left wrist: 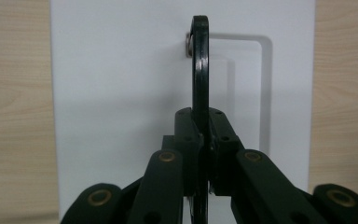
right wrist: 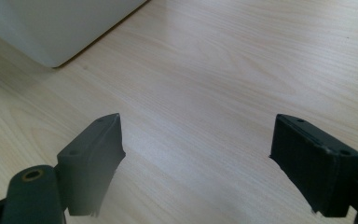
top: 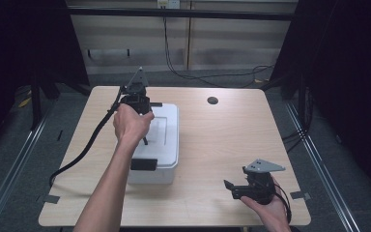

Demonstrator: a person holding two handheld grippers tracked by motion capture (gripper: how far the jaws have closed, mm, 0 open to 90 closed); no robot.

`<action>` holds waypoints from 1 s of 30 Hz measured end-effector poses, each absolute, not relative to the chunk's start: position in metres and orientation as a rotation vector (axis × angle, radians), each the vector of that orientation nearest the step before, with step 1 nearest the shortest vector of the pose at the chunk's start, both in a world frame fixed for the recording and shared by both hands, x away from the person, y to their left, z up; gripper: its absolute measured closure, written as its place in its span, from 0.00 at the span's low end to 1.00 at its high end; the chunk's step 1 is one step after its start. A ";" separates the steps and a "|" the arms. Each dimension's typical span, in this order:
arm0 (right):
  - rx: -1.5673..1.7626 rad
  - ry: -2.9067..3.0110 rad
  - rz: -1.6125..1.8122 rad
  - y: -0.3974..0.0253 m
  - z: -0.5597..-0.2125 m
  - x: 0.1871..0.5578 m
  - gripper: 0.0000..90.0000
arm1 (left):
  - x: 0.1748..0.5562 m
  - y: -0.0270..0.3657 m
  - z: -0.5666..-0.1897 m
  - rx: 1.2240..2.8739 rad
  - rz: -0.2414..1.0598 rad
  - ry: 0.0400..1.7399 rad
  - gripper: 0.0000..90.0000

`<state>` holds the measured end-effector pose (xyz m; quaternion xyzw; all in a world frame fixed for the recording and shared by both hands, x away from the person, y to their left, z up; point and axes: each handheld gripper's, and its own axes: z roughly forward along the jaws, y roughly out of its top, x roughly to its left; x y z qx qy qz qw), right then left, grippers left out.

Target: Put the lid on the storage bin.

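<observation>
Gripping the black handle (left wrist: 200,70) of the white box (top: 166,145) directly beneath it, left hand-held gripper (left wrist: 204,140) is clenched on the handle's raised loop. Right hand-held gripper (right wrist: 198,154) released, jaws wide over bare table (right wrist: 223,70), box well off to its left.

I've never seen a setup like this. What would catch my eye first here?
Probably the white lidded box left of centre on the wooden table, with the left gripper above it, its jaws shut on the box's thin black handle, which stands up from the lid. Next, the right gripper held low over the near right corner of the table, jaws wide open with nothing between them.
</observation>
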<state>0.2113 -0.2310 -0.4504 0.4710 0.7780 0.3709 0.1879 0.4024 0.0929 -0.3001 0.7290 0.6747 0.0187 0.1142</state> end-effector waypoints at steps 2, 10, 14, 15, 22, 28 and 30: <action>1.327 2.189 1.044 -0.231 -0.450 0.211 0.18 | 0.403 0.093 -0.301 2.130 0.062 1.979 0.94; 1.323 2.191 1.044 -0.231 -0.450 0.211 0.18 | 0.404 0.093 -0.301 2.165 0.050 1.953 0.94; 1.324 2.190 1.043 -0.231 -0.451 0.212 0.18 | 0.405 0.096 -0.301 2.171 0.036 1.931 0.93; 1.325 2.190 1.044 -0.231 -0.450 0.211 0.18 | 0.405 0.097 -0.302 2.171 0.036 1.931 0.93; 1.324 2.189 1.044 -0.231 -0.451 0.211 0.18 | 0.407 0.107 -0.307 2.162 0.020 1.931 0.89; 1.326 2.189 1.044 -0.231 -0.450 0.211 0.18 | 0.408 0.110 -0.303 2.153 0.031 1.886 0.79; 1.326 2.189 1.045 -0.231 -0.450 0.211 0.18 | 0.408 0.111 -0.301 2.153 0.021 1.886 0.75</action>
